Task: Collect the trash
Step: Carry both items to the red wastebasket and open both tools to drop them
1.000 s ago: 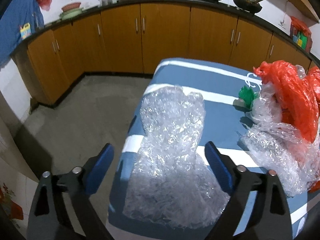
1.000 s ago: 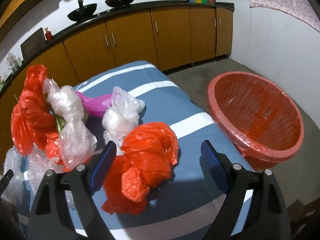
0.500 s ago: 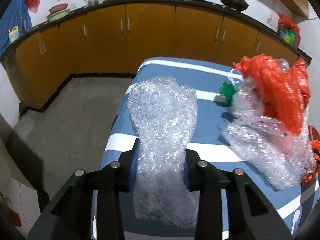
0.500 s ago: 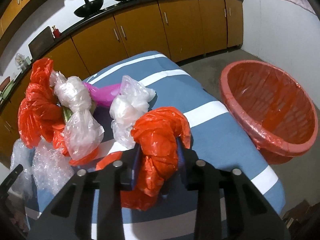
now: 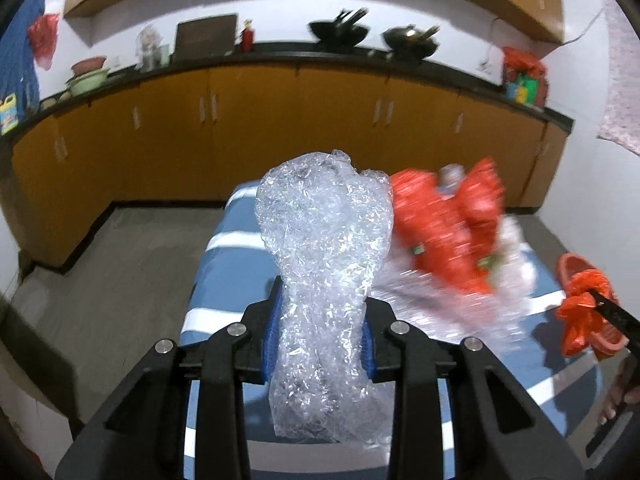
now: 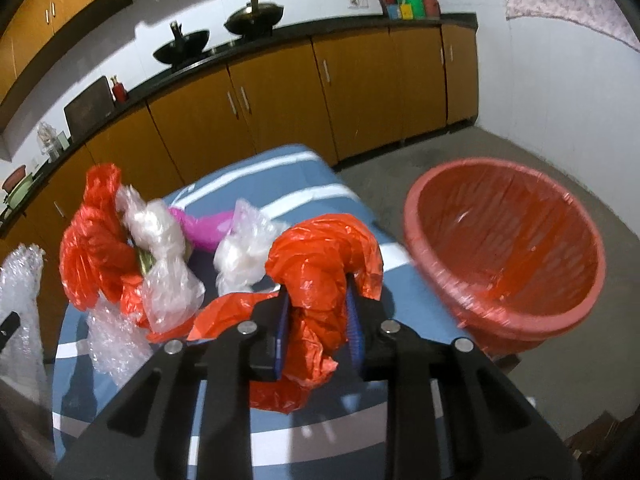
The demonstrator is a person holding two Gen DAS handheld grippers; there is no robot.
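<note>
The left gripper point(image 5: 320, 344) had its jaws closing on a bubble wrap wad point(image 5: 324, 240) above the striped bench point(image 5: 224, 276). The right gripper's point(image 6: 318, 320) jaws were closing on a crumpled orange bag point(image 6: 324, 264), near the red basin point(image 6: 508, 248)

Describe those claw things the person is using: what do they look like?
Both look alike. The left gripper and right gripper are matte black plastic frames with angled struts and cut-outs, joined by round silver pins. Each has two fingers faced with ribbed blue pads. No cables or markings show.
</note>
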